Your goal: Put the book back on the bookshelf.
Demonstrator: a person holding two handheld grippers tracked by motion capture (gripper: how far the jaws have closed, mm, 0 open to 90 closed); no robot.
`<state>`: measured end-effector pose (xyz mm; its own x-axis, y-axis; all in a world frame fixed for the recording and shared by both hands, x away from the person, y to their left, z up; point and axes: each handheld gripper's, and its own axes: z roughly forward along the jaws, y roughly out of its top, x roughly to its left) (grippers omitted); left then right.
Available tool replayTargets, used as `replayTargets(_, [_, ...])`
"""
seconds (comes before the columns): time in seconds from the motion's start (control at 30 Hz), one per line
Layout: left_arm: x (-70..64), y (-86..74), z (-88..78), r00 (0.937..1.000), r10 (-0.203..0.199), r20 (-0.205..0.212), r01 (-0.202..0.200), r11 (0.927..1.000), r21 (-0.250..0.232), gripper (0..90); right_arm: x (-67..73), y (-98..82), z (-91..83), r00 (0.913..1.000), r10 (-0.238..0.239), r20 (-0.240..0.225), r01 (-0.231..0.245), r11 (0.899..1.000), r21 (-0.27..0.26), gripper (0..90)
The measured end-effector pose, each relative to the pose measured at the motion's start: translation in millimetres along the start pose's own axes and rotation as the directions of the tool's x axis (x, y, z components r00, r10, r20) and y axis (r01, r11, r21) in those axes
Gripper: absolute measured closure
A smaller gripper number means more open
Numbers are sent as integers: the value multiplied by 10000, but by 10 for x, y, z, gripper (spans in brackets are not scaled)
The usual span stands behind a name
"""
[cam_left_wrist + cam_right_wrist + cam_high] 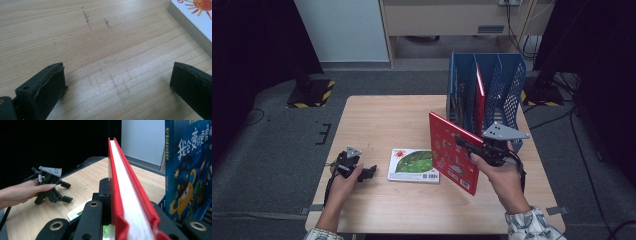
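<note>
Right gripper (464, 143): clamped on the red book (452, 152), gripping its edge; the book stands upright and tilted above the table (377, 120), just in front of the blue rack (507, 85).
Left gripper (371, 172): jaws wide apart with nothing between them, resting low on the table, left of the flat book (413, 165).
Flat book: lies face up mid-table, between the two grippers.
Rack: holds another red book (480, 95) upright.

Red hardcover book (452, 152): closed, white page block, upright and tilted, raised above the counter (377, 120), just before the blue rack (507, 85).
</note>
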<state>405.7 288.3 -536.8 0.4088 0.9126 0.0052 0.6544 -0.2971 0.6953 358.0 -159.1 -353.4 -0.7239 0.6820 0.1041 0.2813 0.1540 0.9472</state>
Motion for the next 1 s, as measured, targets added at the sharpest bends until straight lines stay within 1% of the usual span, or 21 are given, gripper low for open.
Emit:
replayTargets(0.1, [0,0,0,10000,2,1,-2,10000,2,0,-10,-29,-50,10000,-2,25,2,10000,3,793])
replayTargets(0.27, [-3,2,2,10000,7,0,-7,10000,-8,0,-47,-60,-119,9999,131,69,-131,9999,-39,793])
replayTargets(0.43, [-6,2,3,10000,12,5,-12,10000,-8,0,-61,-58,-194,9998,86,167,-86,10000,19,792])
replayTargets(0.47, [-6,3,3,10000,15,6,-15,10000,-6,0,-62,-49,-211,9997,137,178,-137,9999,10,793])
replayTargets(0.6, [-7,3,4,10000,19,13,-19,10000,-6,0,-74,35,-281,9990,424,146,-421,9989,-207,793])
replayTargets(0.73, [-11,7,7,10000,35,33,-35,10000,-2,0,-83,152,-329,9989,448,134,-442,9980,-451,793])
replayTargets(0.83, [-11,7,7,10000,35,35,-35,10000,-3,0,-93,253,-379,9990,374,246,-360,9977,-567,793])
replayTargets(1.0, [-12,7,8,10000,27,32,-27,10000,-6,0,-151,393,-471,9976,413,552,-373,9967,-716,792])
